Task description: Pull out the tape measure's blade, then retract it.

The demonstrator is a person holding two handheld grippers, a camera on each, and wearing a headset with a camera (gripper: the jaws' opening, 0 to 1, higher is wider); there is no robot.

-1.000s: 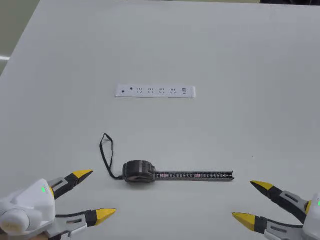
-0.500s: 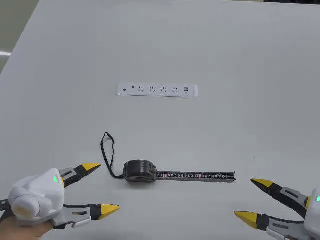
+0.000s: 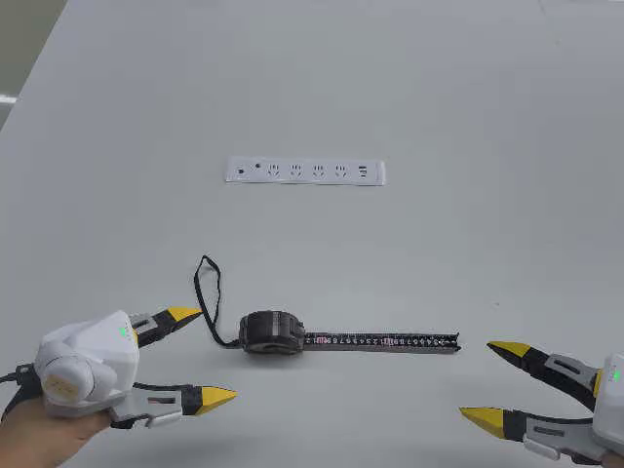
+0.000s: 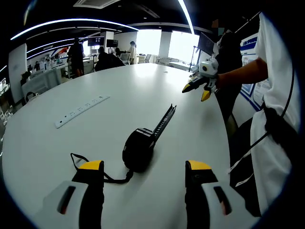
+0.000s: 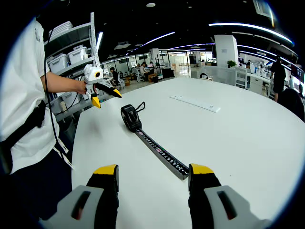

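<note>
Tape measure (image 3: 272,333) lies on the white table (image 3: 439,117) between both grippers, its case just beside the left gripper (image 3: 216,353) and its extended blade (image 3: 380,341) ending near the right gripper (image 3: 476,378). Both grippers gape wide, holding nothing.

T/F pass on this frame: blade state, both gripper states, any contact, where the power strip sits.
1. The blade of the tape measure is pulled out. True.
2. The left gripper is shut on the tape measure. False: it is open, beside it, not touching.
3. The right gripper is open, just off the blade's tip. True.
4. The power strip lies between the two grippers. False: it lies beyond the tape measure, farther from the person.
5. The strap leaves the tape measure on the side away from the blade. True.
</note>
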